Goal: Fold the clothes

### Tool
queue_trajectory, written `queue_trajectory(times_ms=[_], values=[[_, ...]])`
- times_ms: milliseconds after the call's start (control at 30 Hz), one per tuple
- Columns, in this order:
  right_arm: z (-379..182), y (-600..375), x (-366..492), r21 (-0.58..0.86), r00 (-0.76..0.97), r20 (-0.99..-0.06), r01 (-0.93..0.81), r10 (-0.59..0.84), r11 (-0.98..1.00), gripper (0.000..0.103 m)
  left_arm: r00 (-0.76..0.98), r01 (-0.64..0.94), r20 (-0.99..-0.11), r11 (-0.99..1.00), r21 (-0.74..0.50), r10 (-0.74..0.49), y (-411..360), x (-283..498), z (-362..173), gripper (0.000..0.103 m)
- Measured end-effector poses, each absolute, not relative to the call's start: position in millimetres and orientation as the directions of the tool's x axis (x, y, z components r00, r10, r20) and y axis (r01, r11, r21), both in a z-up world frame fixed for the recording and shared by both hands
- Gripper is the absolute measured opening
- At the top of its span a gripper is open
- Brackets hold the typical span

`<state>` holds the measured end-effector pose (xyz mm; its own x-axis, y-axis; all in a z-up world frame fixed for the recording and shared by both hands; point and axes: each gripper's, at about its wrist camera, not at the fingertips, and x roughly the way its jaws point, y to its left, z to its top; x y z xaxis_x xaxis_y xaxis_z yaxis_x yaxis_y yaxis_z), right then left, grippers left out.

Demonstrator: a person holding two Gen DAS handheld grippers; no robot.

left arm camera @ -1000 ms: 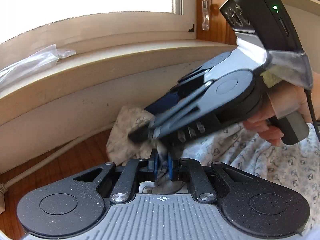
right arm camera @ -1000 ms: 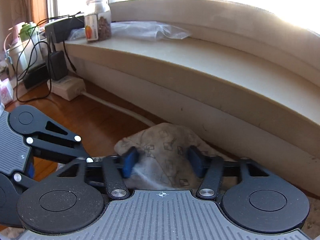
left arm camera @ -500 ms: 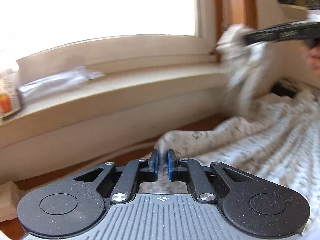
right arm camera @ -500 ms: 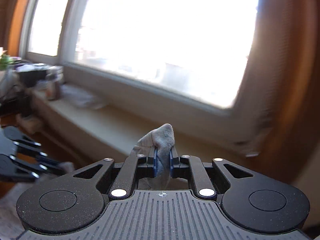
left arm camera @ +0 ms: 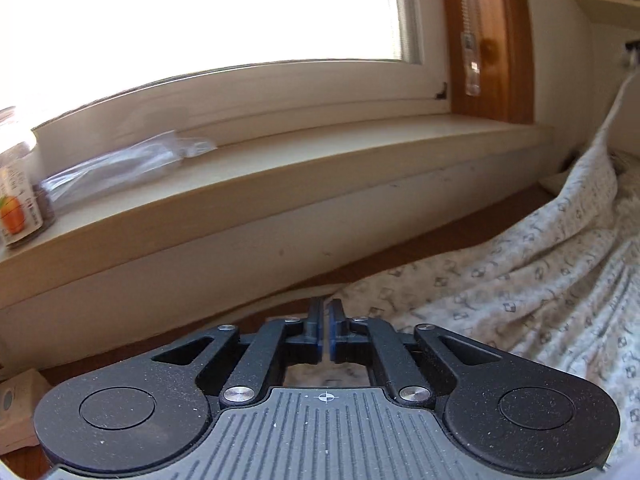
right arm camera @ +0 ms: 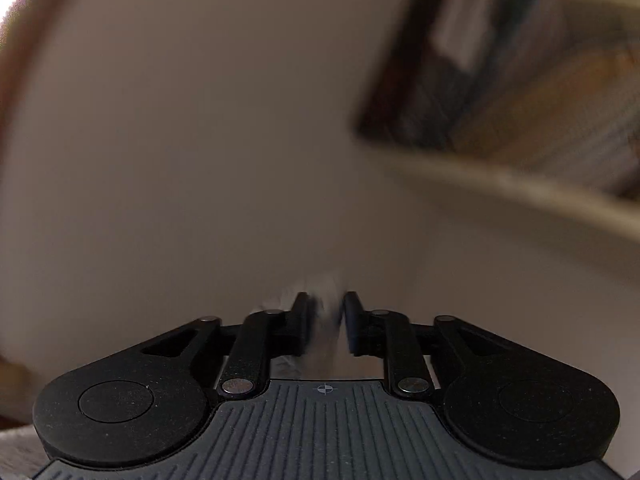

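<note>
A pale garment with a small square print (left arm camera: 520,280) lies over the wooden surface on the right of the left wrist view. One strip of it (left arm camera: 612,120) is pulled taut up toward the top right edge. My left gripper (left arm camera: 325,332) stays low near the sill, shut on the garment's near edge, and cloth shows just under its fingers. The right wrist view is blurred by motion. In it my right gripper (right arm camera: 325,324) is raised in front of a wall, shut on a pale bunch of the garment (right arm camera: 326,320) between its fingers.
A cream window sill (left arm camera: 320,160) runs across the back, with a clear plastic bag (left arm camera: 120,164) and a jar (left arm camera: 20,200) on it. A pale box (left arm camera: 16,408) sits at the lower left. The right wrist view shows a shelf with books (right arm camera: 520,100).
My right gripper has carried its end of the garment up and to the right, its view swinging from the window to the wall and shelf. The left gripper stays shut and low, and the cloth is drawn out.
</note>
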<state>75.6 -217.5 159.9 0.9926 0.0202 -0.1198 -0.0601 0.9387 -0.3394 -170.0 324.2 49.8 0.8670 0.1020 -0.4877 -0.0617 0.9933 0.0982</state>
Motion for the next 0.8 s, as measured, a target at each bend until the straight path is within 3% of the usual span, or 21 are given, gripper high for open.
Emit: queue_trajectory(times_ms=[67,133,367,533,800], values=[[139.2,-226.0,81.5,-0.308,0.981,-0.190,-0.103,0.045,0.946,0.061,0.873,-0.038,-0.482,0.995,0.094,0.079,319.0,-171.1,50.5,0.005],[118.6,-234.6,87.4,-0.274,0.964,-0.258,-0.144,0.072,0.951,0.062,0.873,-0.014,-0.486,0.997,0.075,0.049,312.7,-171.8,51.7,0.008],[37.1,-172.3,66.2,-0.103,0.751,-0.478,-0.564,0.456,0.820,0.062,0.853,0.023,-0.521,0.992,0.124,0.045,299.0,-169.9,45.2,0.023],[-4.8,-122.4,30.6,0.010,0.558,-0.526,-0.751,0.643,0.660,0.066,0.832,0.042,-0.553,0.990,0.131,0.038,295.7,-168.9,40.1,0.038],[-40.1,-86.4,11.0,-0.019,0.464,-0.570,-0.833,0.678,0.553,0.074,0.791,0.037,-0.610,0.992,0.118,0.044,295.9,-181.6,32.3,0.038]])
